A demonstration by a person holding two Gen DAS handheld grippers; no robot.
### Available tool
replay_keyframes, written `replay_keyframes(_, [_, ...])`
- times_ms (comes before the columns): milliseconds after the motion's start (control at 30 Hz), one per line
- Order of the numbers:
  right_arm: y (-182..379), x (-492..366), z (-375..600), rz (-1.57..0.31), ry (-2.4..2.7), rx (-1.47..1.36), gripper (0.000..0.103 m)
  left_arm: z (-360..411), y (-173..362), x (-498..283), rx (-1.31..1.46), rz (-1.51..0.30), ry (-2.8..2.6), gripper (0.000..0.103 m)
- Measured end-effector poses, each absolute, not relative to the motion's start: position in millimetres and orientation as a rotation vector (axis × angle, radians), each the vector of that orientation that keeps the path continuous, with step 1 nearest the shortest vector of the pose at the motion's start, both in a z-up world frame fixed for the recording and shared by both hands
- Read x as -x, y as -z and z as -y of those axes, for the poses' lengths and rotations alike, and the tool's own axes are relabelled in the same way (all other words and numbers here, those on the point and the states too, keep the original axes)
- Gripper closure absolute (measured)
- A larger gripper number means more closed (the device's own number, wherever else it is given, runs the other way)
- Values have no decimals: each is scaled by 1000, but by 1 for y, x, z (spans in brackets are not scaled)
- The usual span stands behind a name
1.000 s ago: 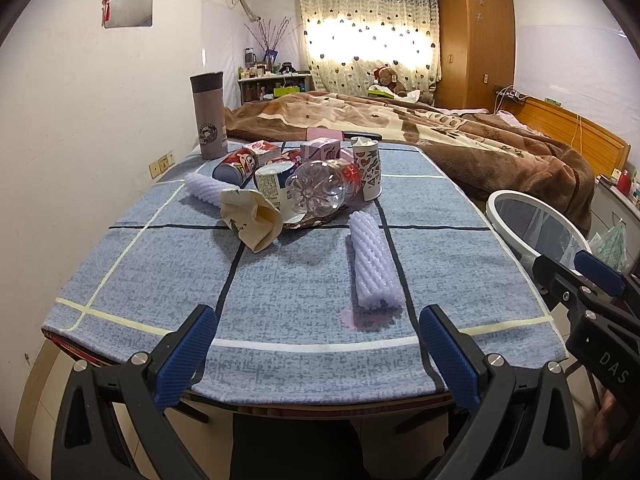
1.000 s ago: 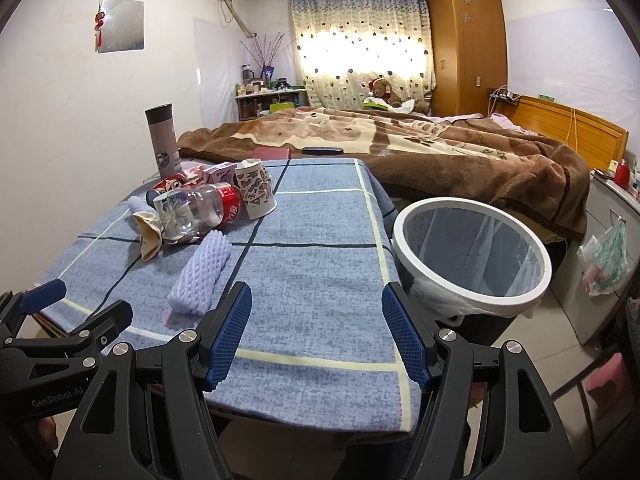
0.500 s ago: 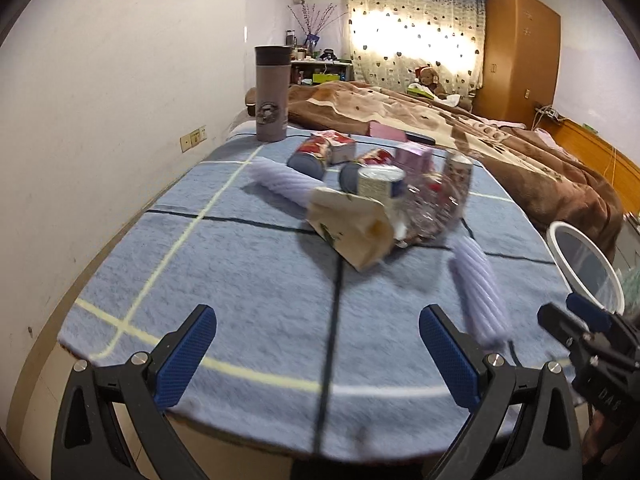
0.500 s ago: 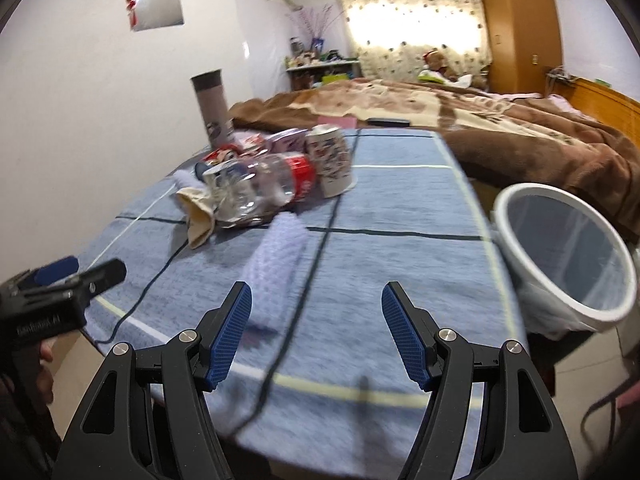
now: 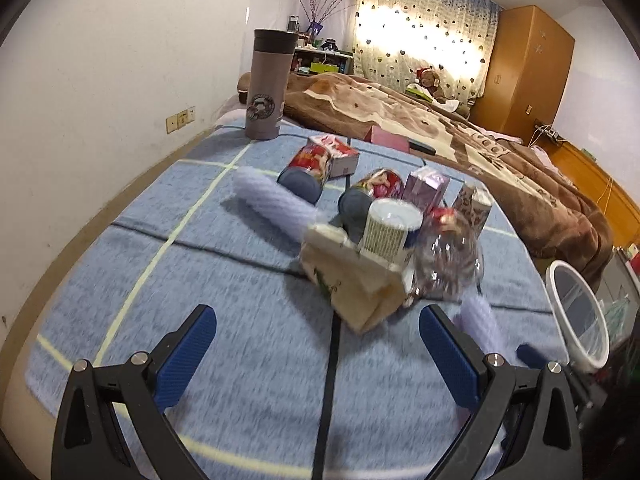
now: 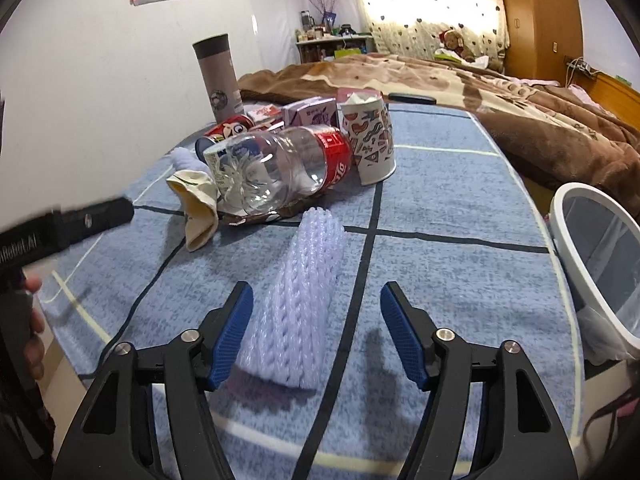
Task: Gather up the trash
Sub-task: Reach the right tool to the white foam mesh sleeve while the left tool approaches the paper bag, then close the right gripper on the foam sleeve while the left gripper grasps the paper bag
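Two hand-held grippers over a table covered with a blue cloth (image 6: 460, 208). The right gripper (image 6: 316, 334) has its blue-padded fingers spread wide, and the near end of a white foam net sleeve (image 6: 304, 292) lies on the cloth between them, closer to the left pad; no contact is visible. The left gripper (image 5: 318, 360) is likewise spread wide and holds nothing, facing a crumpled paper bag (image 5: 356, 280) just ahead. Behind the bag the trash clusters together: a clear plastic bottle (image 6: 280, 168) with a red label lying on its side, a patterned paper cup (image 6: 370, 140) standing mouth-down beside it, a white-lidded tub (image 5: 390, 232), two red cans (image 5: 308, 172) on their sides, small cartons (image 5: 426, 190), and a second foam net sleeve (image 5: 272, 204). A tall grey tumbler (image 5: 268, 84) stands upright at the far-left corner, apart from the pile. A white-rimmed bin (image 6: 596, 252) sits off the table's right edge. The left wrist view is motion-blurred, so contacts within the pile cannot be resolved.
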State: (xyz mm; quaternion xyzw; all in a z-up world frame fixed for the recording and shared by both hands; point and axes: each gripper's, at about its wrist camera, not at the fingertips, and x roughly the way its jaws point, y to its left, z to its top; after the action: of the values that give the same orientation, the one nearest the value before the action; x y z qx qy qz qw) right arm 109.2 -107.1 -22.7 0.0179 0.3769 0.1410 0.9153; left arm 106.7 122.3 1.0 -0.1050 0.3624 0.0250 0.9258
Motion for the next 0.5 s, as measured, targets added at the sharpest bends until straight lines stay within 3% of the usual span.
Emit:
replay_keyframes(300, [24,-117,105,-803,-275,-23,66,-121,-1,-142,266,-753,-53,0])
replay_keyframes(500, [23,-120,106,-801,-269,-23,74,-119,10,-160,268,-796,-81,1])
